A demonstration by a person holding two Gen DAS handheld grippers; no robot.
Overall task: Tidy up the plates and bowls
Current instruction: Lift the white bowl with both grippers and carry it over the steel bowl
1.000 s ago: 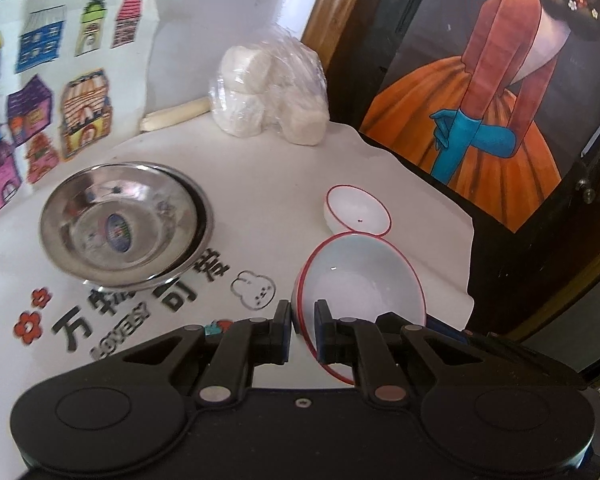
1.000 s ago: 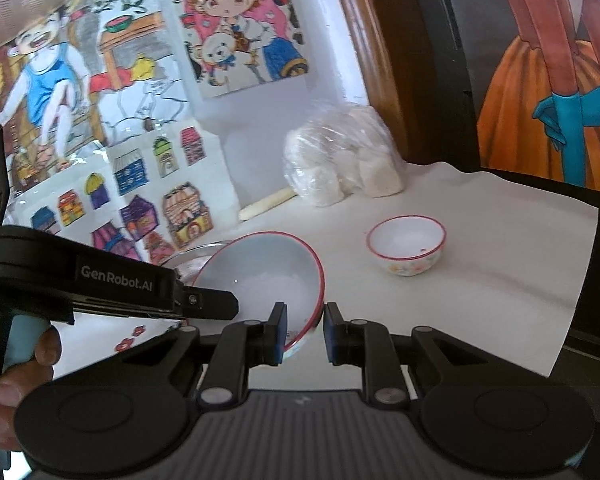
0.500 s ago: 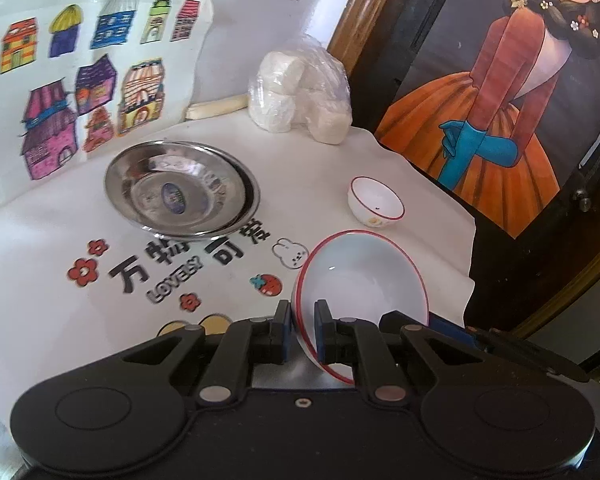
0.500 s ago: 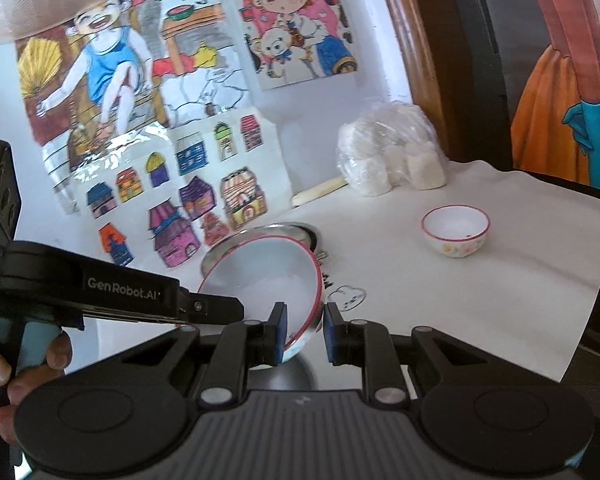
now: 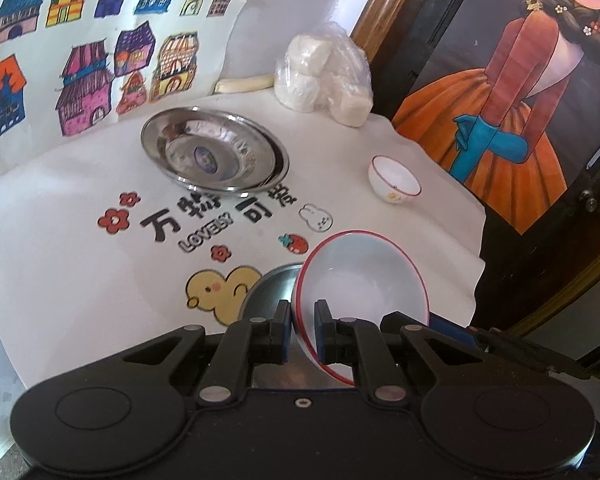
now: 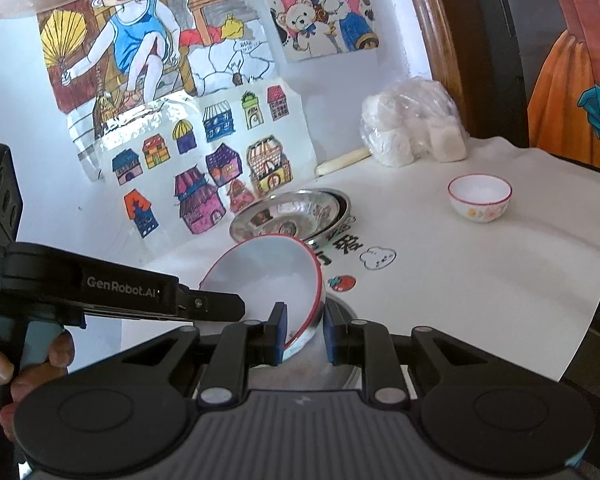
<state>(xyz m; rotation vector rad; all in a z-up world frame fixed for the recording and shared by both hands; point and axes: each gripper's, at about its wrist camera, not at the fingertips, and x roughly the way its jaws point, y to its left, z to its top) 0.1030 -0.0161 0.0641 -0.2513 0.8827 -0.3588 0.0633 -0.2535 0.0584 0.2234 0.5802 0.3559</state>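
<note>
2 white bowls [image 5: 364, 280] [image 5: 394, 179], 2 steel dishes [image 5: 214, 154] [image 5: 270, 288], 1 bag [image 5: 324, 76]

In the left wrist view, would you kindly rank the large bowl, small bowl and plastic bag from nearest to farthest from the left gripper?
1. Large bowl, clamped in the left gripper.
2. Small bowl, ahead right.
3. Plastic bag, at the back.

Red-rimmed white bowl [image 5: 360, 280] tilted (held aloft), small bowl [image 5: 394, 179] upright, steel plates [image 5: 214, 154] stacked

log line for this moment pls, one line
left gripper: shut on red-rimmed bowl rim | right gripper: shut on same bowl, opposite rim | bowl tilted above steel plate | small bowl untouched
</note>
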